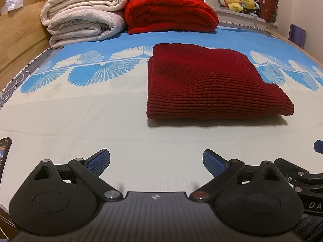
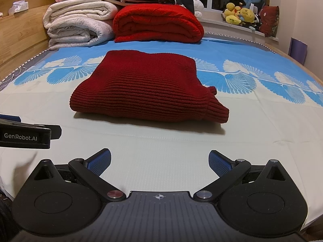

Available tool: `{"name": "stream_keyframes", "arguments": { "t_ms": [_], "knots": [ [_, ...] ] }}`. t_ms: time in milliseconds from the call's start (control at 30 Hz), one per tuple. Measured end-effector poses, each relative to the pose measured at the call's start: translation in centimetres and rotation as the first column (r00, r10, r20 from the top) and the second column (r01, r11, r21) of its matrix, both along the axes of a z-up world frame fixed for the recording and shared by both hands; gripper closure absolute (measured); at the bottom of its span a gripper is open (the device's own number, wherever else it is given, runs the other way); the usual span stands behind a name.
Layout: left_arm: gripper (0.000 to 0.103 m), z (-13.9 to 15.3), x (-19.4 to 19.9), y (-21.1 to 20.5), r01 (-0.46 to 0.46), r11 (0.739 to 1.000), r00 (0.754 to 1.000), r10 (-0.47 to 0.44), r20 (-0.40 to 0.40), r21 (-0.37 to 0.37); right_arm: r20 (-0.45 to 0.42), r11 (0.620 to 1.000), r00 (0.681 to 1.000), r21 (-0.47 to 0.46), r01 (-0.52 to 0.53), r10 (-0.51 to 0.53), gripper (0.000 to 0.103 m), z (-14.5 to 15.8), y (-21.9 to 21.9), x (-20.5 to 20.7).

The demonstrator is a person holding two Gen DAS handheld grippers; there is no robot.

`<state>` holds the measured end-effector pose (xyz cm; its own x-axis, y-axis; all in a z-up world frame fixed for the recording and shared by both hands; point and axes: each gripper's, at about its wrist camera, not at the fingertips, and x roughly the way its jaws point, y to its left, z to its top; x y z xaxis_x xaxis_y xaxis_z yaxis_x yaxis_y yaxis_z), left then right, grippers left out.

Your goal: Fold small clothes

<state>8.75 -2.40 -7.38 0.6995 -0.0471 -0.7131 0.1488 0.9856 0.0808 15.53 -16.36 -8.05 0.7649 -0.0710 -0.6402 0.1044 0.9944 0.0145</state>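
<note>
A dark red ribbed knit sweater [image 1: 212, 82] lies folded into a thick, roughly square bundle on the pale part of the bed sheet [image 1: 90, 121], its far edge reaching the sheet's blue fan-patterned band. Its ribbed hem faces the cameras. Nothing lies between it and either tool.

Behind it, against the wooden headboard [image 1: 18, 46], sit a bright red fleecy folded blanket [image 1: 171, 14] and a stack of cream quilts [image 1: 80, 20]. Yellow plush toys [image 1: 240, 2] crowd the windowsill. A phone [image 1: 4, 153] shows at the left edge.

The left gripper [image 1: 156, 164] hovers near the sweater, jaws spread and empty, the sweater ahead and to its right. The right gripper [image 2: 159, 164], likewise spread and empty, has the sweater ahead, slightly left.
</note>
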Motion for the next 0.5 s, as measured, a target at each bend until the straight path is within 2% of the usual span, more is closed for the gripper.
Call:
{"name": "stream_keyframes", "arguments": {
  "t_ms": [500],
  "knots": [
    [0.003, -0.54, 0.34, -0.13, -0.006, 1.0, 1.0, 0.006, -0.018, 0.012, -0.004, 1.0, 1.0, -0.014, -0.015, 0.015, 0.001, -0.11, 0.1, 0.06]
  ]
}}
